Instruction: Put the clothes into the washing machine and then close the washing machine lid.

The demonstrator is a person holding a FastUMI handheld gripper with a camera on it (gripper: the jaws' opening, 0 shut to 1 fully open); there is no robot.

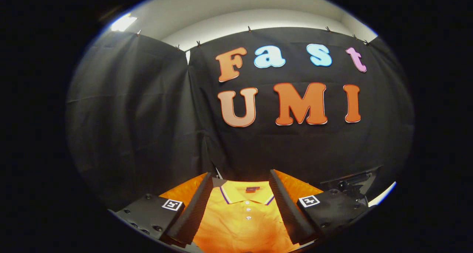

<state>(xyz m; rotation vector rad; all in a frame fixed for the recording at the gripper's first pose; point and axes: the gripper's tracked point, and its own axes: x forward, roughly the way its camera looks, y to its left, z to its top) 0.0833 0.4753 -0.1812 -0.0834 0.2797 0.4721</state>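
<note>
Down between its two spread fingers (201, 205), the tool (242, 184) stands wide open and presses on nothing. A folded orange polo shirt with a purple-and-white trimmed collar (242, 218) lies in the gap between the fingers, its collar nearest the fingertips and its row of small white buttons (248, 210) running back toward the tool's body. The shirt's cloth spreads past the outer side of each finger as well, so both fingers sit over the garment rather than beside it; whether they touch it cannot be told. A small dark red label (252, 189) sits inside the collar, just short of the fingertips.

Each finger carries a dark mounting block with a square black-and-white marker, the left block (149, 214) and the right block (327, 208).

Just beyond the right block, a dark angular piece of hardware (354, 181) juts up; what it is cannot be told. A pale strip of table (382, 194) shows beside it.

Beyond the fingertips, the booth's black cloth wall (147, 116) hangs close behind the shirt, clipped along its top edge, with a white ceiling (236, 18) and a bright lamp (123, 23) above.
</note>
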